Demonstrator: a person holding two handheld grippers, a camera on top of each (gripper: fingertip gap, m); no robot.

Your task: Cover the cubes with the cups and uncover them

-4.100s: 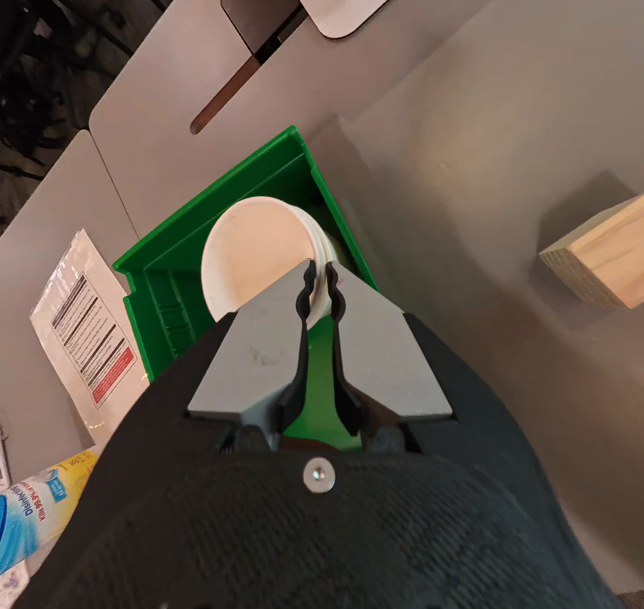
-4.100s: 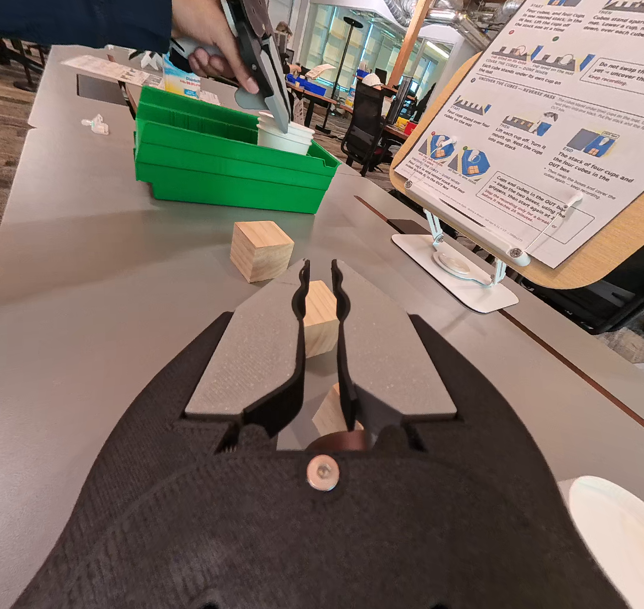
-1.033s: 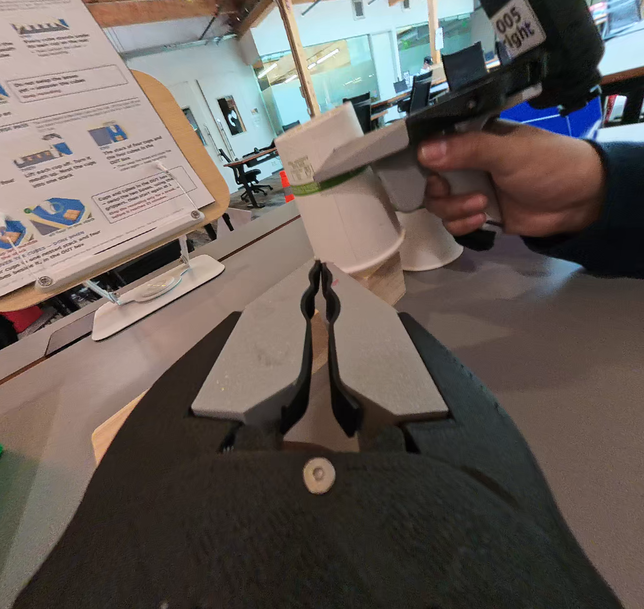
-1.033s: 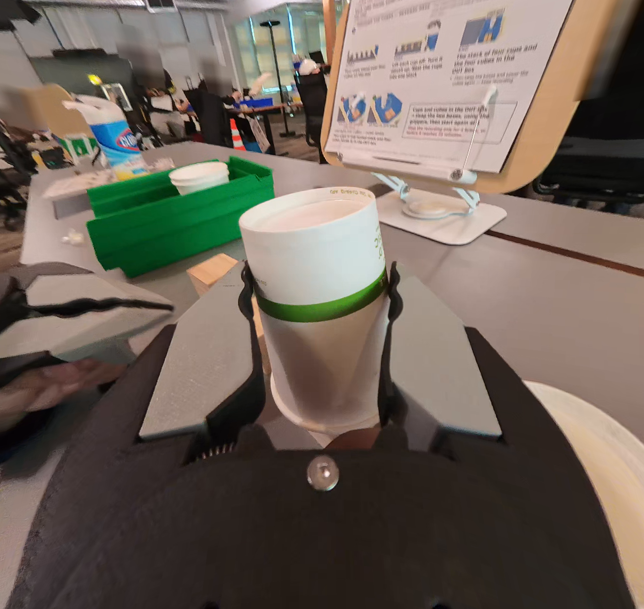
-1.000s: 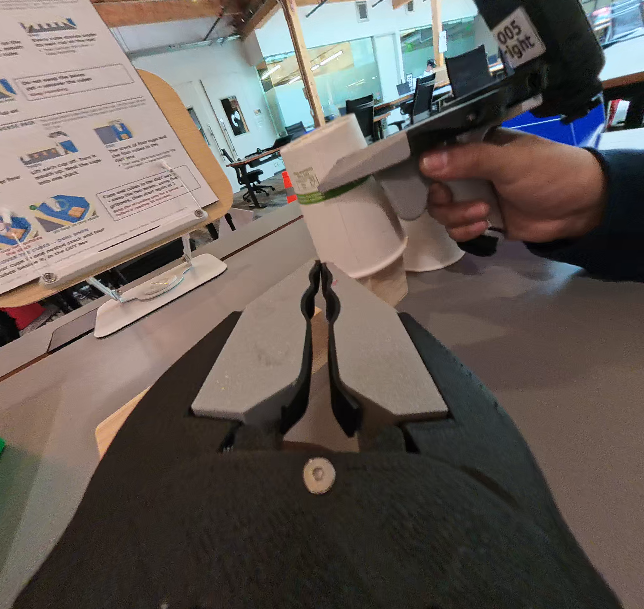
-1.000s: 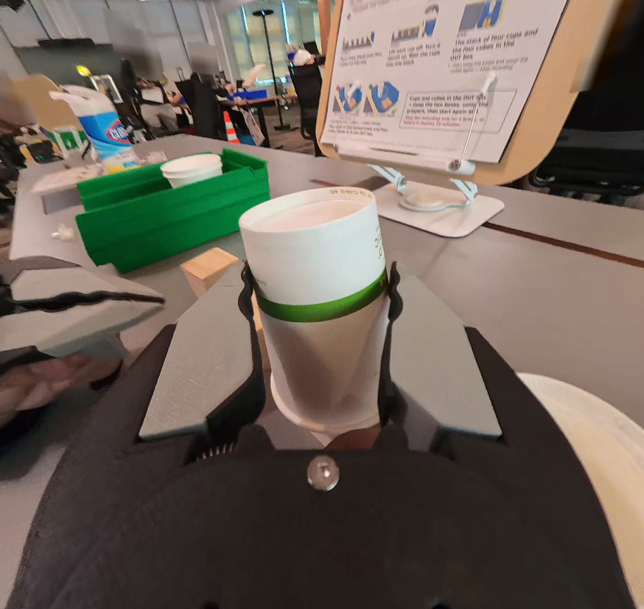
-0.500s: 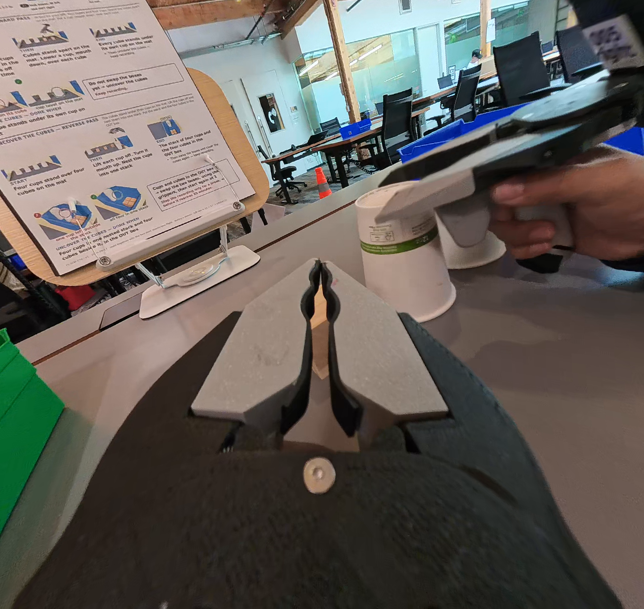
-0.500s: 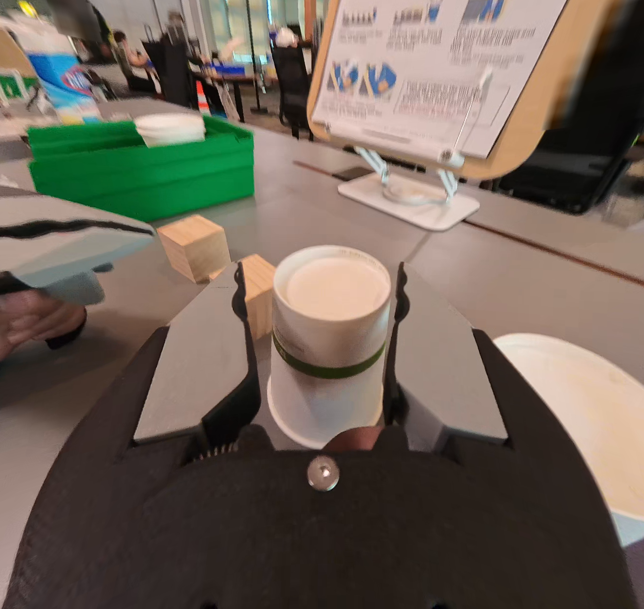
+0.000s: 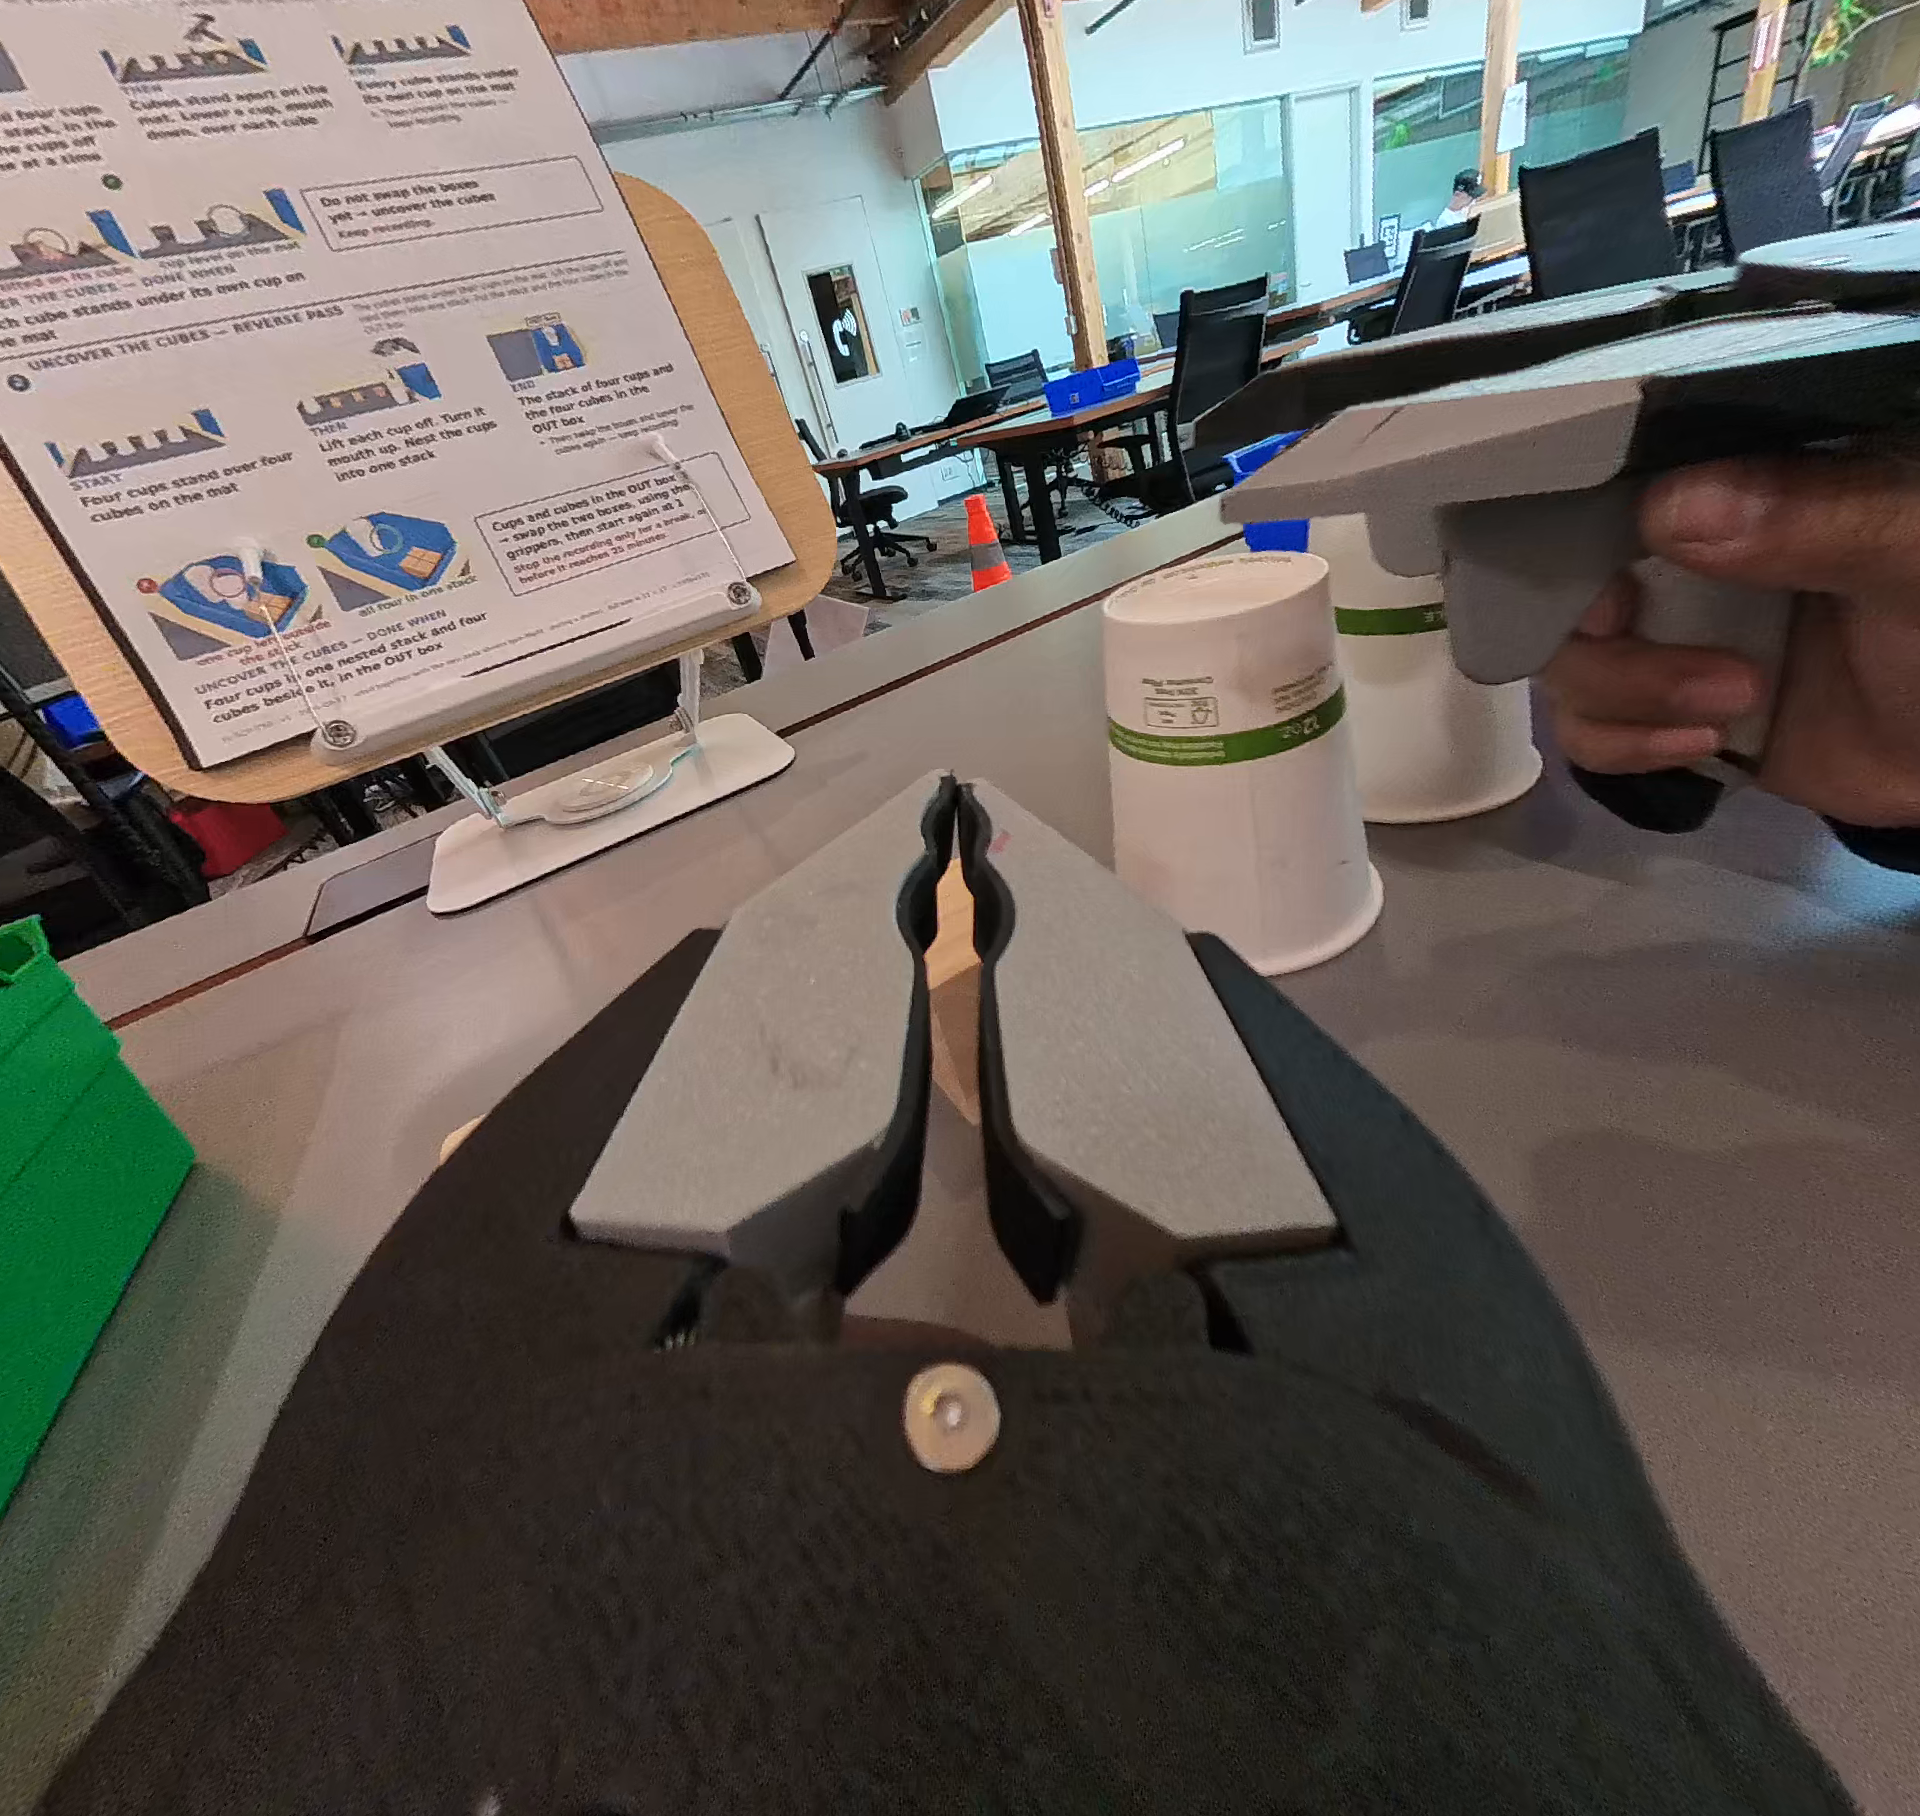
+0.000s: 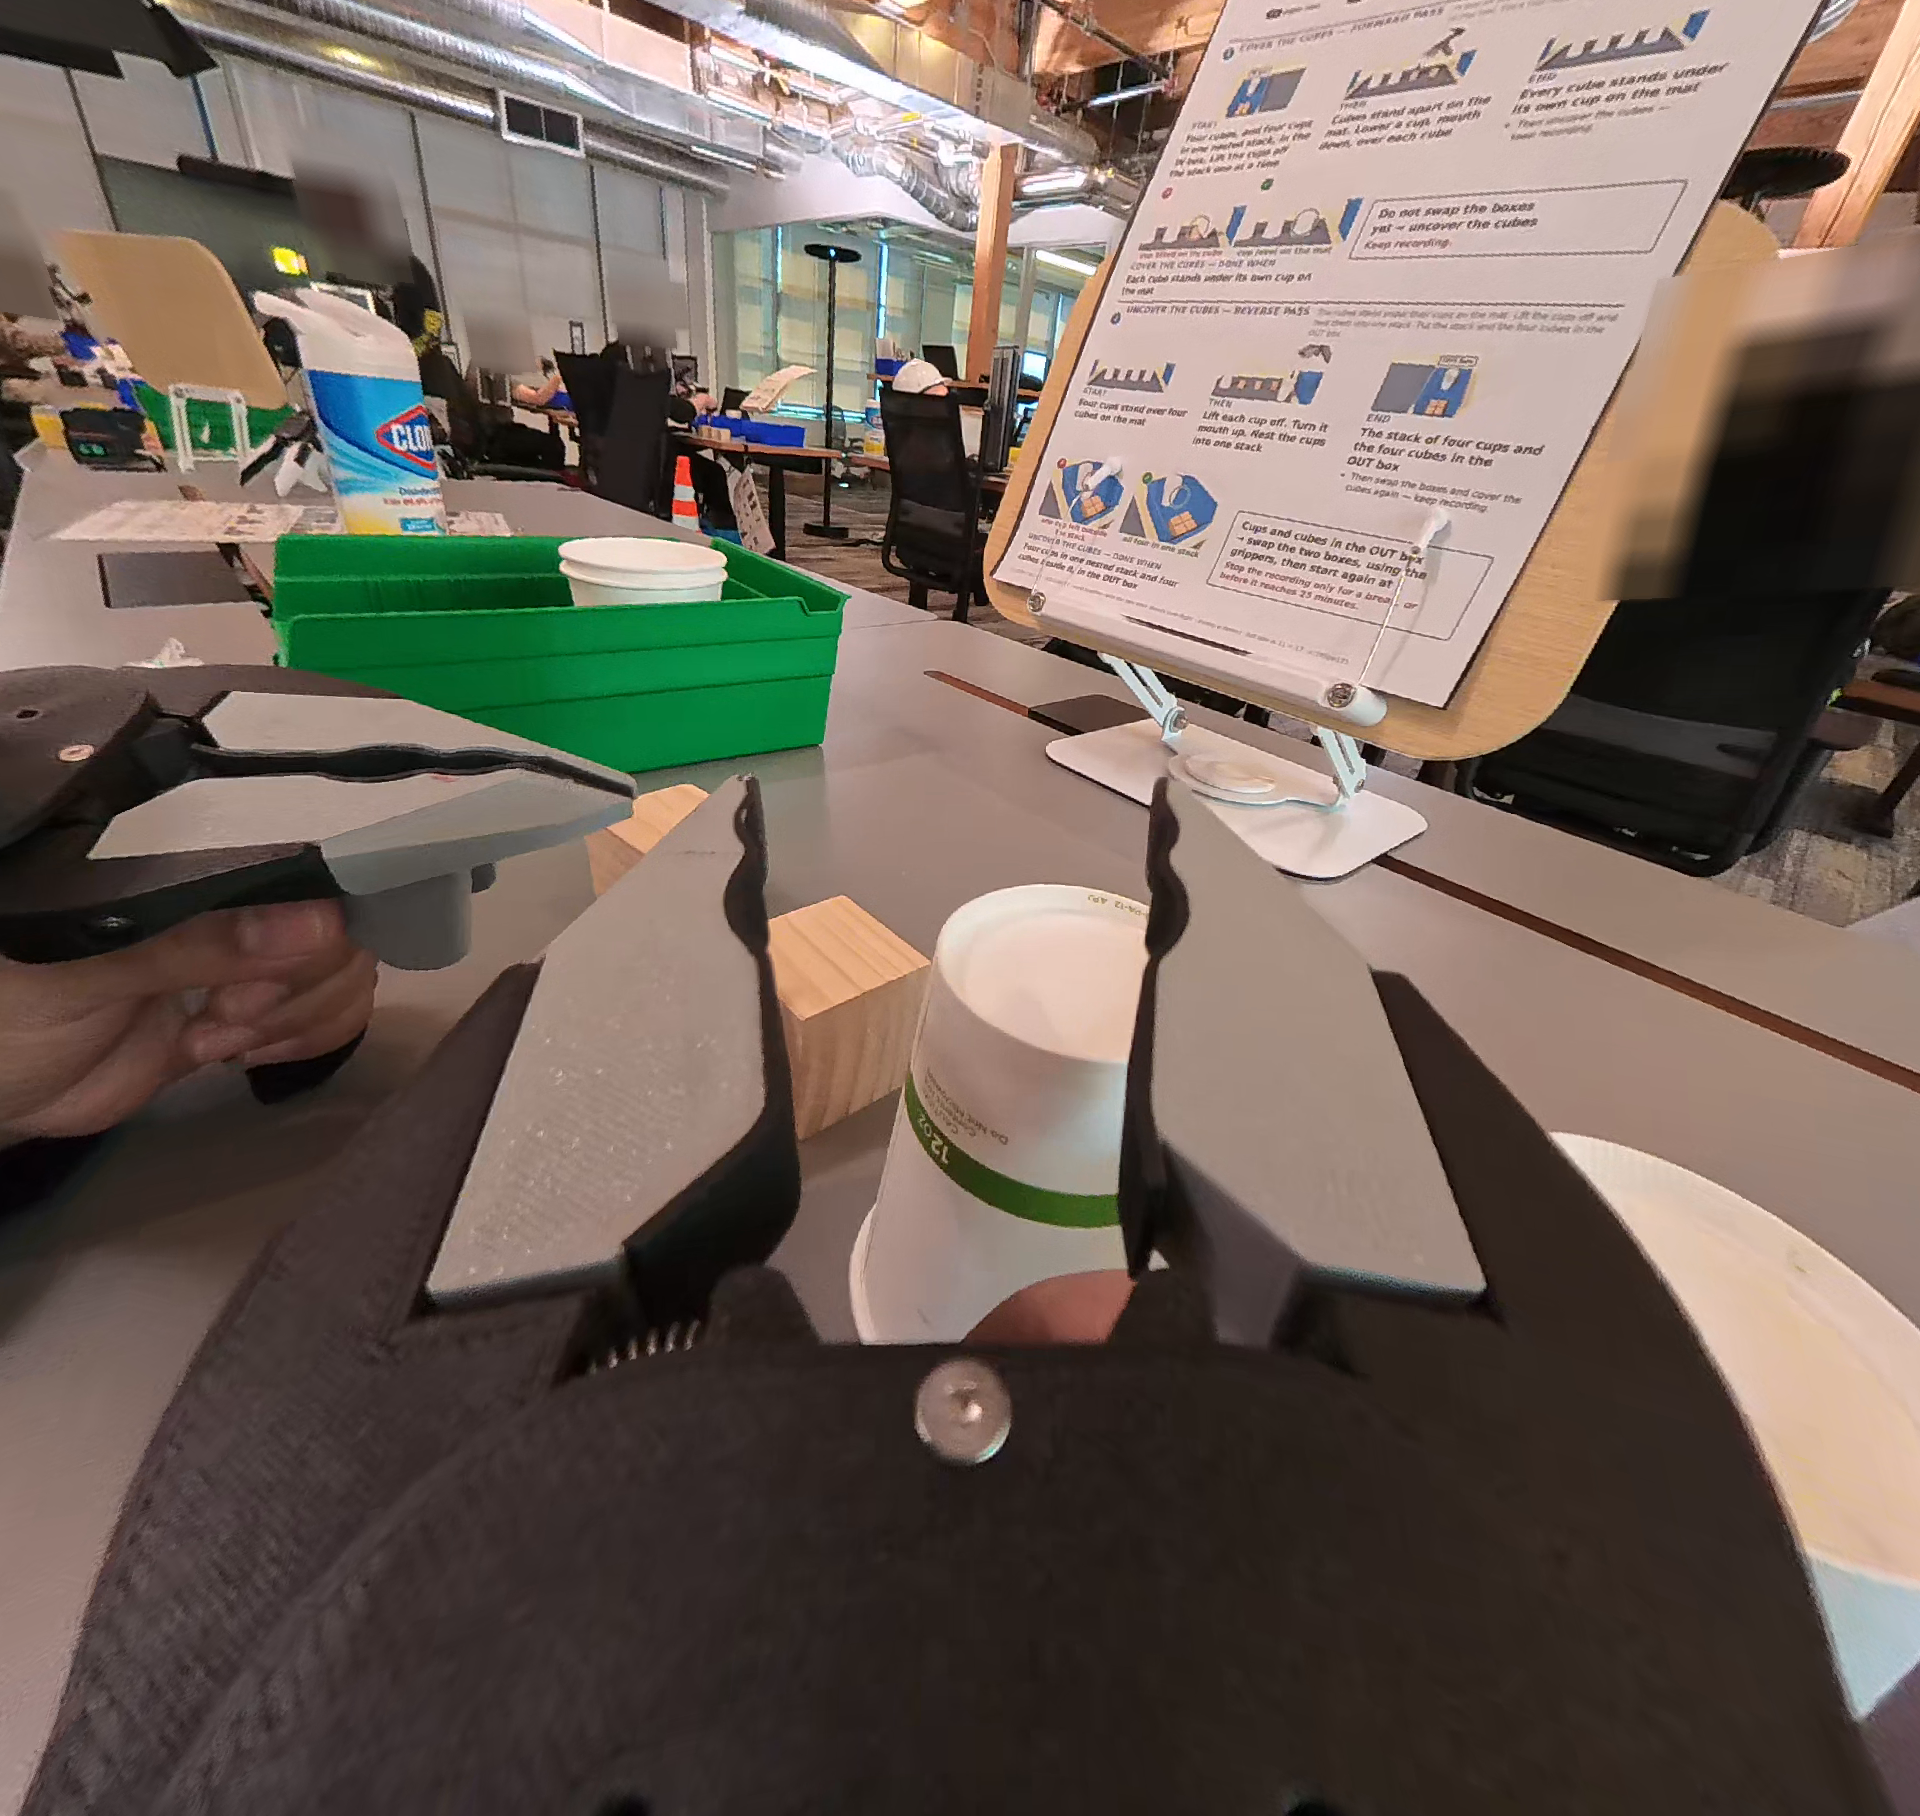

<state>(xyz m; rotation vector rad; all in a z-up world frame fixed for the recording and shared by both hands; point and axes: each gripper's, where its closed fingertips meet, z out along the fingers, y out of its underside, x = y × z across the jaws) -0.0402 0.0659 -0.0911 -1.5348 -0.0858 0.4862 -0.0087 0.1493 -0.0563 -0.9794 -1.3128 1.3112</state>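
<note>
— So, where does the cup (image 10: 1023, 1070) stand?
— Mouth down on the grey table (image 10: 935, 831), below the right gripper (image 10: 951, 821), whose jaws are spread wide with nothing in them. A bare wooden cube (image 10: 847, 1008) sits just beside the cup.
— And the left gripper (image 9: 957, 792)?
— Closed on nothing, above another cube (image 9: 954, 945).
— How will the cup handle?
— Light, thin paper, I'd judge; it will dent if squeezed hard. Take it across the wall near the green band (image 10: 997, 1184), gently.
— More cups?
— A nested stack (image 10: 642, 569) waits in the green bin (image 10: 561, 665).
</note>
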